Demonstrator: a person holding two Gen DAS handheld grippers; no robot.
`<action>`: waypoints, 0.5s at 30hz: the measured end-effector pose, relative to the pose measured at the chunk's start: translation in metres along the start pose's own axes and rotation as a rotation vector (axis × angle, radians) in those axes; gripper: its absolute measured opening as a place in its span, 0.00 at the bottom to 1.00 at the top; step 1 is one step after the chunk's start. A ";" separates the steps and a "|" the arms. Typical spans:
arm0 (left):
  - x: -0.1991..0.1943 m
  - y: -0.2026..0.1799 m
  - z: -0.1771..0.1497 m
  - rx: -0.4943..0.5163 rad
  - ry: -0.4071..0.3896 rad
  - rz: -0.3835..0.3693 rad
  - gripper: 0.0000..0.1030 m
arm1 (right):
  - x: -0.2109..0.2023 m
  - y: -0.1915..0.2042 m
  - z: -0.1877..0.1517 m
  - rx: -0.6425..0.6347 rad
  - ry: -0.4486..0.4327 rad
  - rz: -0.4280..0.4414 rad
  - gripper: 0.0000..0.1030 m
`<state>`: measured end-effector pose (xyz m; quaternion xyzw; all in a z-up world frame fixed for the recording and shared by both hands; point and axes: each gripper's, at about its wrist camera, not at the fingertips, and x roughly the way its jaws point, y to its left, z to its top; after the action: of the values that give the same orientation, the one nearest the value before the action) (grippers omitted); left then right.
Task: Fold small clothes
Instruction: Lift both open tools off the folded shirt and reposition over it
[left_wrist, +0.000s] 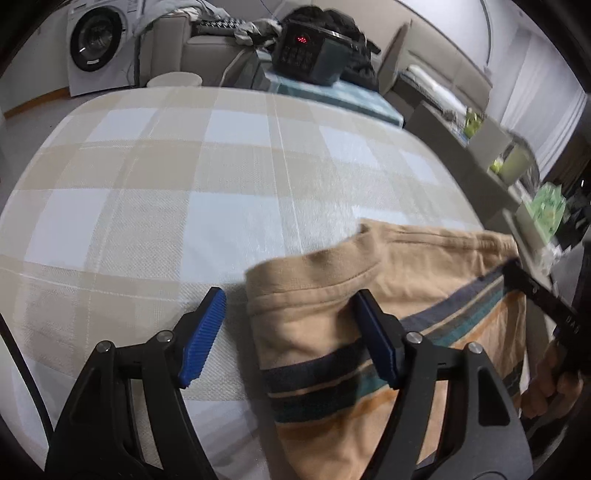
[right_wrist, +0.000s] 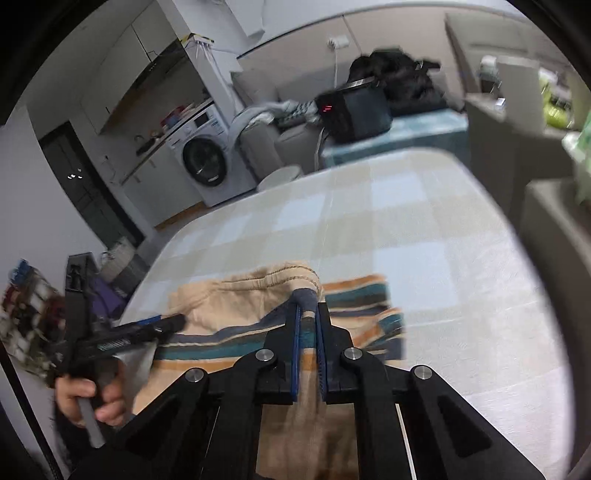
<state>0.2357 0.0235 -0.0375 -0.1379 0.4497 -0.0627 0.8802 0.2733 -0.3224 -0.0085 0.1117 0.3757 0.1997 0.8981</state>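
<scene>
A small tan garment (left_wrist: 325, 295) with dark blue, teal and orange stripes lies on the checked tablecloth (left_wrist: 184, 177) at the near edge. My left gripper (left_wrist: 291, 306) is open above the garment's left edge; one blue pad is over the cloth, the other over the tan fabric, and nothing is pinched. In the right wrist view the same garment (right_wrist: 229, 302) shows its waistband at the far side. My right gripper (right_wrist: 308, 314) is shut on a raised fold of the striped fabric. The left gripper (right_wrist: 162, 325) and the hand holding it appear at the left.
Beyond the table stand a black appliance with a red display (left_wrist: 306, 48), a washing machine (left_wrist: 96, 44) and a white stool (left_wrist: 175, 79). Grey shelves with green items (left_wrist: 509, 162) run along the right. The right gripper's body and a hand (left_wrist: 550, 380) are at the right edge.
</scene>
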 end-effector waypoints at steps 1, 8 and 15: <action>-0.002 0.001 0.000 -0.003 -0.009 0.011 0.67 | 0.001 -0.001 -0.001 -0.022 0.009 -0.050 0.08; 0.008 0.004 0.001 0.029 0.009 0.096 0.67 | 0.019 -0.021 -0.005 0.046 0.108 -0.078 0.14; -0.044 -0.007 -0.009 0.018 -0.075 0.022 0.67 | -0.053 -0.036 -0.014 0.095 0.050 -0.114 0.26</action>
<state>0.2029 0.0257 -0.0060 -0.1273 0.4171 -0.0520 0.8984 0.2393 -0.3774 0.0022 0.1278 0.4126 0.1330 0.8920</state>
